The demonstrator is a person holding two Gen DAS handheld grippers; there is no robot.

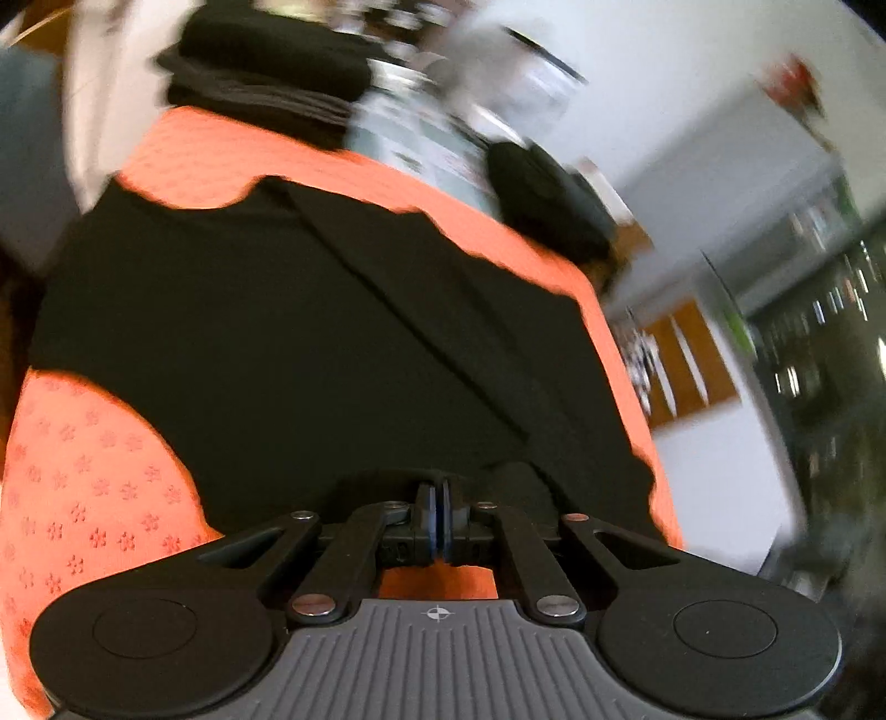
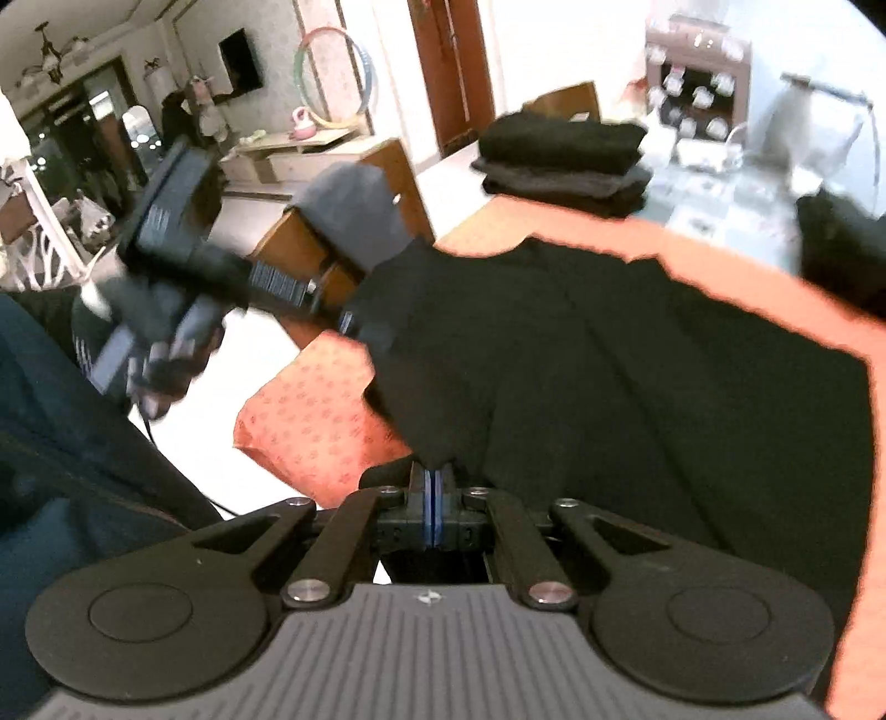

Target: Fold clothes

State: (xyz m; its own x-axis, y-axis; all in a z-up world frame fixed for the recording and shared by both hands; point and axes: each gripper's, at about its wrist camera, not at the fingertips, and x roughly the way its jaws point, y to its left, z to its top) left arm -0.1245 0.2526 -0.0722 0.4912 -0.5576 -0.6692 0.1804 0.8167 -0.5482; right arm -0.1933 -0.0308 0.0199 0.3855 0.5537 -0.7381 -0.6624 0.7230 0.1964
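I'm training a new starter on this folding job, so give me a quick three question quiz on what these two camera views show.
1. True or false: both grippers are shut on the black garment.
2. What colour is the patterned cloth under it?
3. The stack of folded dark clothes lies: A) at the cloth's far edge, B) in the left gripper, C) on the floor.

Key: 1 true, the right gripper too; 2 orange; 3 A.

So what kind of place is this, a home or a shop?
Most likely a home living room: a wall TV, a ceiling lamp and a low cabinet, with folded clothes stacked on a table under an orange cloth.
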